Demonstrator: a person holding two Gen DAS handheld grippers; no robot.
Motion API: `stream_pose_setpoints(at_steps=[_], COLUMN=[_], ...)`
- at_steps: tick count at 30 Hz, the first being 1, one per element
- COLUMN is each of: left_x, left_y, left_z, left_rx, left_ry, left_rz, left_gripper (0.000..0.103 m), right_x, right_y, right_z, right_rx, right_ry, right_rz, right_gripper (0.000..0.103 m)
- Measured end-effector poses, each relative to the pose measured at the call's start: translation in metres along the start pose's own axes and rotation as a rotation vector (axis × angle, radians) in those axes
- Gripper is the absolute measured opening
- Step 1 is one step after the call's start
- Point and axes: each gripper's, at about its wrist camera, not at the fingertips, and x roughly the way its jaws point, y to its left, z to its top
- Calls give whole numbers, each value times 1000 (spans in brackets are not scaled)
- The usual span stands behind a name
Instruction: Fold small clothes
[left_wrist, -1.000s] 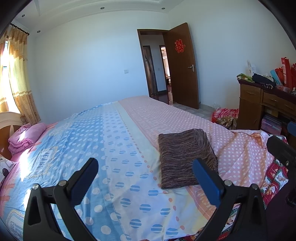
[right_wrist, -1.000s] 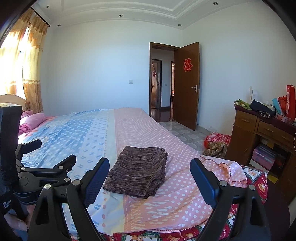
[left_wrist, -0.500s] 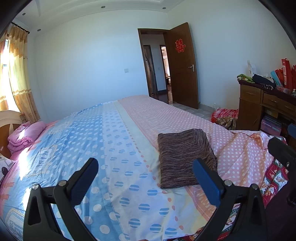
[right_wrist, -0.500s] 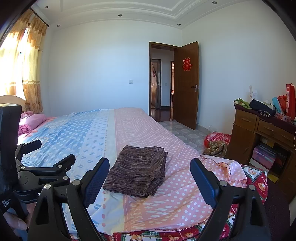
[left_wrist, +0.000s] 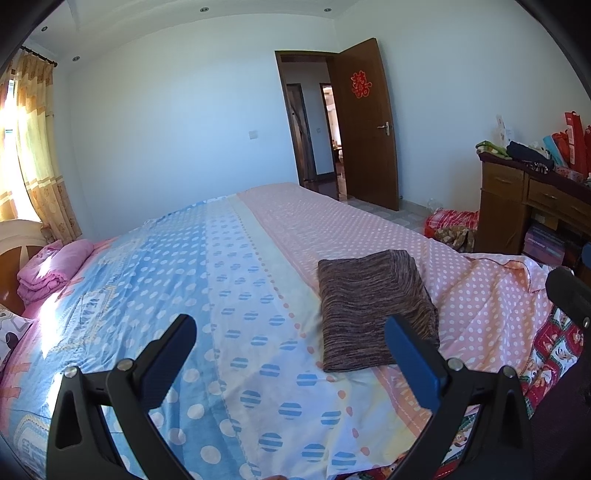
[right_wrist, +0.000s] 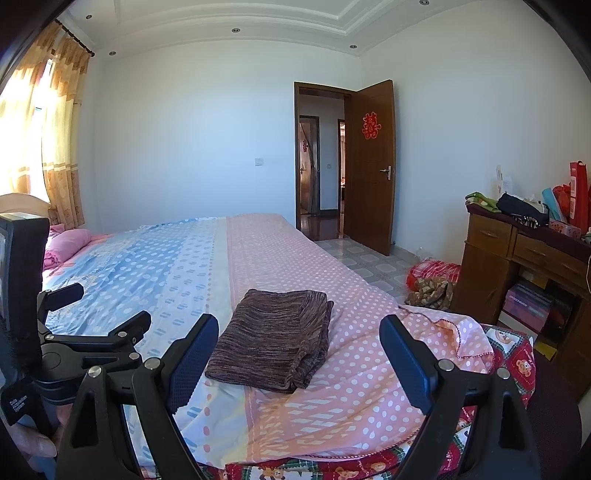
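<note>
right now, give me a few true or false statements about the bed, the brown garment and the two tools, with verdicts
1. The brown garment lies folded on the bed. True.
2. The right tool is clamped on the garment. False: its jaws stand wide open with nothing between them, short of the garment.
3. The left tool is open and holds nothing. True.
4. The garment lies on the blue half of the sheet. False: it lies mostly on the pink dotted half, near the middle stripe.
5. The door is closed. False: it stands open.
6. A pink folded blanket sits at the head of the bed. True.
</note>
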Motion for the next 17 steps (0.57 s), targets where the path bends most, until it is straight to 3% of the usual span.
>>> stream_pose_setpoints(at_steps=[4, 9, 17], left_x=[1, 3, 6], left_y=[1, 5, 8], left_z=[0, -1, 0], left_rx=[2, -15, -3], left_ry=[-4, 5, 2], left_rz=[6, -52, -39], left_gripper=[103, 103, 103], right_x=[-2, -3, 1], right_y=[2, 6, 3], right_z=[0, -3, -5], right_rx=[-2, -10, 12], right_ry=[-5, -6, 6], right_rz=[-7, -13, -21], right_gripper=[90, 90, 90])
